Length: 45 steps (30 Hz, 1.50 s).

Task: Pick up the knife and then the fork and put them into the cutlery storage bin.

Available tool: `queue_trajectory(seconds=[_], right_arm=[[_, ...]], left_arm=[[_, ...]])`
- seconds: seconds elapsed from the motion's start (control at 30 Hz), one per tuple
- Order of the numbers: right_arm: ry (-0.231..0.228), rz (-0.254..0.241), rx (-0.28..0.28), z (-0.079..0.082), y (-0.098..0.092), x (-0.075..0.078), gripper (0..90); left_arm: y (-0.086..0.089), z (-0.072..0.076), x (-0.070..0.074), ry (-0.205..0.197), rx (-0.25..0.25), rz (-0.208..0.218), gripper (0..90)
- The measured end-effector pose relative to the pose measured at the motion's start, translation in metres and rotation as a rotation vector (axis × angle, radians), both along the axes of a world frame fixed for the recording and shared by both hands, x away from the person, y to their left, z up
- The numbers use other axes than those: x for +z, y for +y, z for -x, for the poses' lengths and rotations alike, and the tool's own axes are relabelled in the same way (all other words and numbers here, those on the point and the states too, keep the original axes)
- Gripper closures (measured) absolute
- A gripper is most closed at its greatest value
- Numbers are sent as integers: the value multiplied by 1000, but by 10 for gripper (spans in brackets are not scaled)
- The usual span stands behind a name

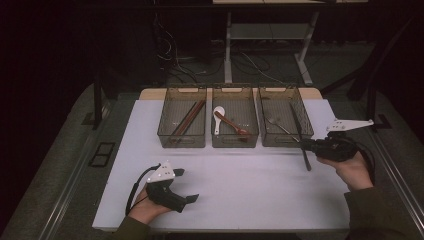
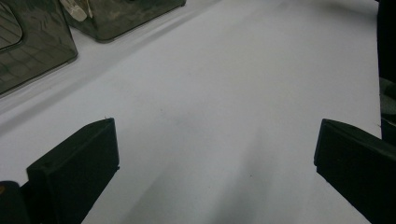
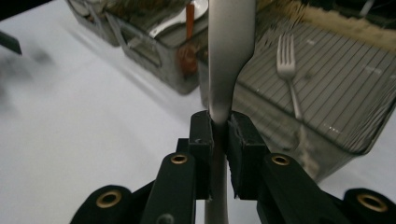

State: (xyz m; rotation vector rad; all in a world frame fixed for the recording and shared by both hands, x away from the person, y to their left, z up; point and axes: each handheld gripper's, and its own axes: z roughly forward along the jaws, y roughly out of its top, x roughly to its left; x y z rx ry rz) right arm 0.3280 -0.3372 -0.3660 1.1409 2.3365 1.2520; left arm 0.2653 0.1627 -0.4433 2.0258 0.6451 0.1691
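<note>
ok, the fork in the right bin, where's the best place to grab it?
Probably mid-handle, from straight above. The fork lies flat on the bin floor, so the walls block any side approach. The handle is thin and straight, so close across its width.

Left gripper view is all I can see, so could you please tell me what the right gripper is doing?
Observer: The right gripper is shut on a silver table knife, clamping it near its middle.
Operator: Thank you. Where is the knife relative to the bins?
Observer: Its far end reaches over the right-hand bin, and its near end hangs over the white table.
Operator: Is there anything in that bin?
Observer: Yes, a fork lies on its floor.
</note>
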Motion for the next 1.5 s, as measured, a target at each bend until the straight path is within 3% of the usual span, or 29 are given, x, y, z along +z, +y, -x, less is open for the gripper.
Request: queue_trajectory(seconds=[0.43, 0.67, 0.83, 1.07, 1.5], right_arm=[[-111, -76, -53, -28, 3, 38, 800], [-151, -76, -77, -53, 9, 59, 800], [-154, -59, -97, -72, 12, 62, 800], [-119, -46, -129, -92, 11, 52, 800], [20, 40, -186, -121, 10, 21, 799]], left_arm=[[1, 0, 0, -2, 3, 7, 0], [1, 0, 0, 0, 2, 8, 0], [1, 0, 0, 0, 0, 8, 0], [1, 0, 0, 0, 1, 7, 0], [0, 0, -1, 2, -2, 4, 0]])
